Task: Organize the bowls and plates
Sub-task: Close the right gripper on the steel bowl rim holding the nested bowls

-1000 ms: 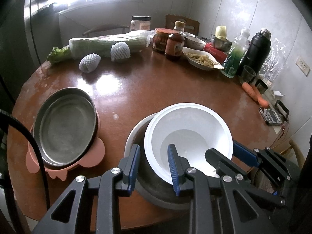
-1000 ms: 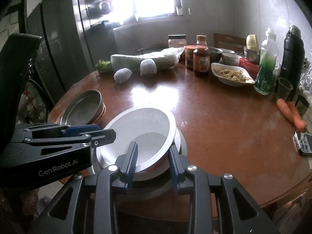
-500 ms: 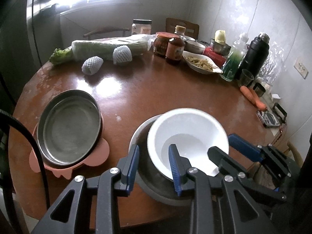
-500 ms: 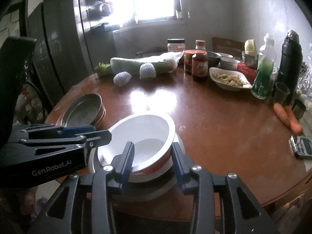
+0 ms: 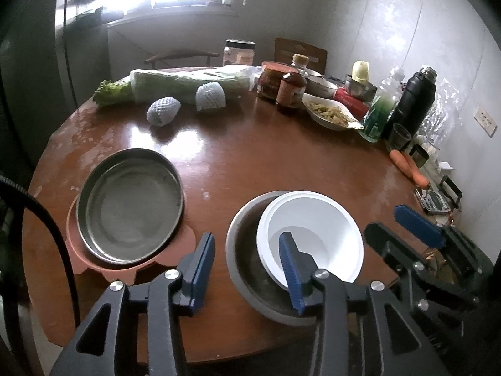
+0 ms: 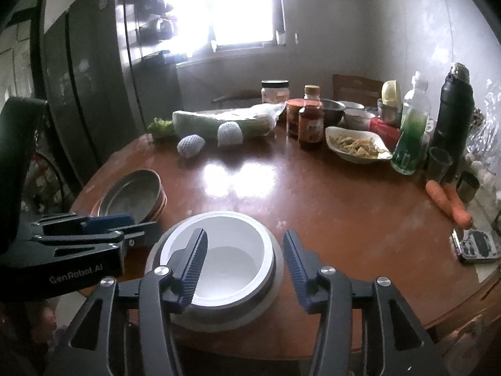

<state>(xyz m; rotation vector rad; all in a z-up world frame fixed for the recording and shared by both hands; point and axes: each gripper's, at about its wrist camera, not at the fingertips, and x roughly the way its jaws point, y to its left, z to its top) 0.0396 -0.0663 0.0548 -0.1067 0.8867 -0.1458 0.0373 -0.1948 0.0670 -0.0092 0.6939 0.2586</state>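
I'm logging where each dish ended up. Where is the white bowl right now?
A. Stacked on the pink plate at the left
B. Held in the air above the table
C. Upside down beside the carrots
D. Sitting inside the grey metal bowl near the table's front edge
D. The white bowl sits nested in the grey metal bowl near the table's front edge; neither gripper's pads press on it.

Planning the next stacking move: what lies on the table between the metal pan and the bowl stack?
Bare tabletop between metal pan and bowl stack, left wrist view.
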